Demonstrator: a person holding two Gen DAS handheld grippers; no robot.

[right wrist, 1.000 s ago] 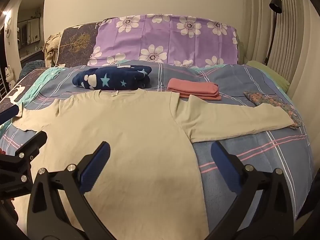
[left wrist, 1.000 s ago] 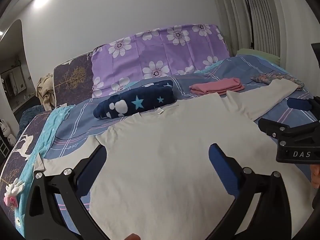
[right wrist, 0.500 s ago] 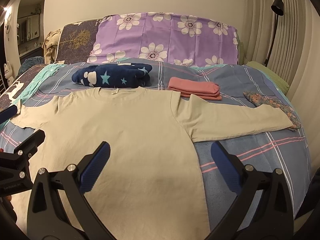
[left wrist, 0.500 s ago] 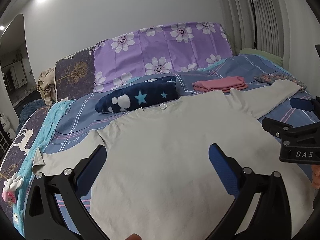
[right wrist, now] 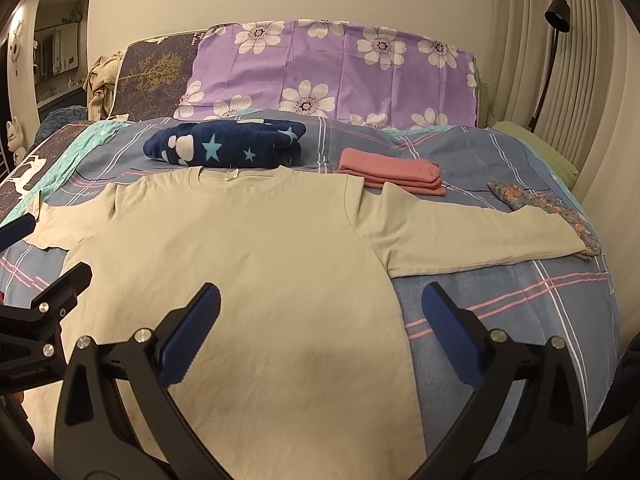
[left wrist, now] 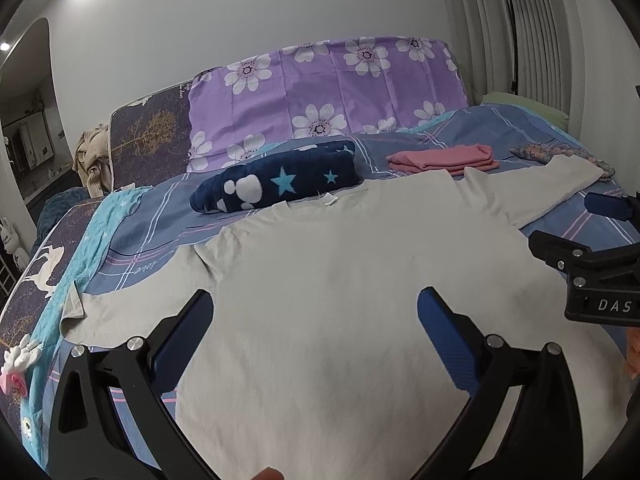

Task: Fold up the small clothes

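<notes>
Left gripper (left wrist: 314, 312): jaws spread wide, holding nothing. It hovers over the lower body of the shirt (left wrist: 340, 288), with both blue pads (left wrist: 444, 332) above the fabric.

Right gripper (right wrist: 320, 308): jaws spread wide, holding nothing. Its left pad is over the shirt (right wrist: 248, 264); its right pad (right wrist: 448, 332) is over the bare bedspread (right wrist: 500, 308), so the gripper straddles the shirt's right side edge. In the left wrist view the right gripper shows at the right edge (left wrist: 592, 248), beside the shirt.

The shirt is a cream long-sleeved top. It lies flat and unfolded on the bedspread, neck away from the grippers, hem nearest. Both sleeves are spread outward. The left cuff (left wrist: 74, 312) is curled up slightly. The right cuff (right wrist: 568, 240) rests against a small floral cloth (right wrist: 544, 204).

Beyond the neck lies a folded navy blanket (right wrist: 224, 144) with stars and white shapes, touching or just clear of the collar; which one cannot be told. To its right is a folded pink garment (right wrist: 392, 172), just beyond the right shoulder seam.

Farther back, a purple flowered cover (right wrist: 332, 68) stands against the wall. A dark panel with a gold tree print (right wrist: 156, 68) is to its left, with a beige cloth (right wrist: 102, 80) bunched beside it. A black lamp (right wrist: 556, 12) stands at the far right.
</notes>
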